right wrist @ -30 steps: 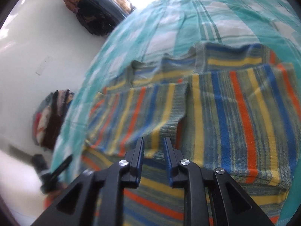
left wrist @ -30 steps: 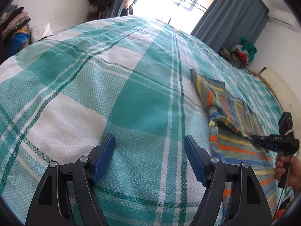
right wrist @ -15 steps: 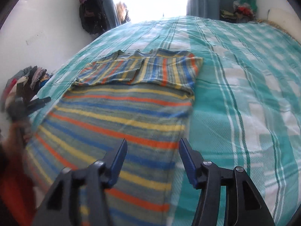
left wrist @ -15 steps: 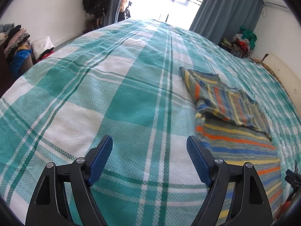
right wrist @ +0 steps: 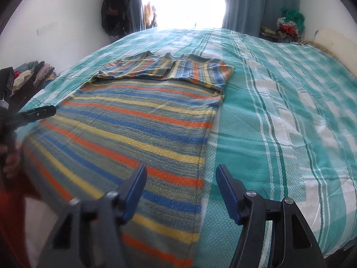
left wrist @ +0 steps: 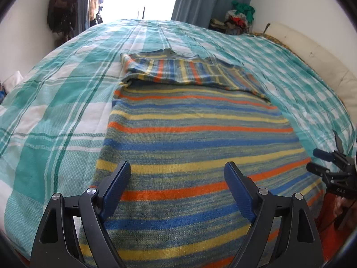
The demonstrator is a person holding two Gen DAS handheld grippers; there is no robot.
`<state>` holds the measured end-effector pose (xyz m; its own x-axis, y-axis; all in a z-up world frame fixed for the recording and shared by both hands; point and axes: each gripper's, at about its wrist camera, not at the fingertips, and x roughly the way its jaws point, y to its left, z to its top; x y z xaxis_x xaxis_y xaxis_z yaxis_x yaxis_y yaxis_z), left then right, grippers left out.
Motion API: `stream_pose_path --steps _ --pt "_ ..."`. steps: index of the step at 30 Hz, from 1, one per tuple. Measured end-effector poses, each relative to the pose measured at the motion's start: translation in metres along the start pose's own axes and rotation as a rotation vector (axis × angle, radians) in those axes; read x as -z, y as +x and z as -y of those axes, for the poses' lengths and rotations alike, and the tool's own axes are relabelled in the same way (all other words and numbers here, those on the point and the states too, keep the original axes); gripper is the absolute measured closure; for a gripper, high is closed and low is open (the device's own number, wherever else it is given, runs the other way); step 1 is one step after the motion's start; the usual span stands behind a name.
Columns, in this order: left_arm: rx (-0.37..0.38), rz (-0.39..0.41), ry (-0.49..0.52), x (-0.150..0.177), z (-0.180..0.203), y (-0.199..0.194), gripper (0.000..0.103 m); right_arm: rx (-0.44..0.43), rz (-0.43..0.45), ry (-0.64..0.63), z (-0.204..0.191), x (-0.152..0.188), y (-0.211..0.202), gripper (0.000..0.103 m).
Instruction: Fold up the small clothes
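Striped knitted sweater (left wrist: 196,134) lies flat on the teal checked bed (left wrist: 55,102), sleeves folded across. Left gripper (left wrist: 177,186) and right gripper (right wrist: 180,189) have just been widening; both gape empty above it.

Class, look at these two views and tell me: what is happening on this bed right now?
A person is folding a striped sweater spread on a green checked bedspread, with a two-finger tool in each hand. Its far end already lies folded over the body. The left tool and the right tool both hover open near the sweater's near end, their jaws having just been opening, with nothing gripped between them.
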<state>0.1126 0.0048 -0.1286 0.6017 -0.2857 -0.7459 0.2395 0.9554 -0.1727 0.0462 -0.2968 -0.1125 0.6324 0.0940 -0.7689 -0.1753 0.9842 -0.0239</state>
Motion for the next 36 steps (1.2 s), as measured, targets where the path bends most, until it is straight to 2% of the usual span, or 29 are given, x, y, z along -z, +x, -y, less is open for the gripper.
stream_pose_path --steps 1,3,7,36 --pt "-0.011 -0.03 0.017 0.005 -0.002 0.009 0.016 0.006 -0.019 -0.014 -0.003 0.003 0.005 0.039" --pt "-0.023 -0.035 0.063 0.012 -0.001 0.015 0.015 0.011 -0.077 -0.03 -0.006 0.009 0.019 0.038" --pt "-0.038 -0.045 0.074 0.013 0.001 0.016 0.013 -0.005 -0.098 0.035 0.002 0.014 0.029 0.034" --pt "-0.049 -0.043 0.084 0.015 0.004 0.02 0.012 -0.002 -0.089 0.031 0.001 0.018 0.033 0.032"
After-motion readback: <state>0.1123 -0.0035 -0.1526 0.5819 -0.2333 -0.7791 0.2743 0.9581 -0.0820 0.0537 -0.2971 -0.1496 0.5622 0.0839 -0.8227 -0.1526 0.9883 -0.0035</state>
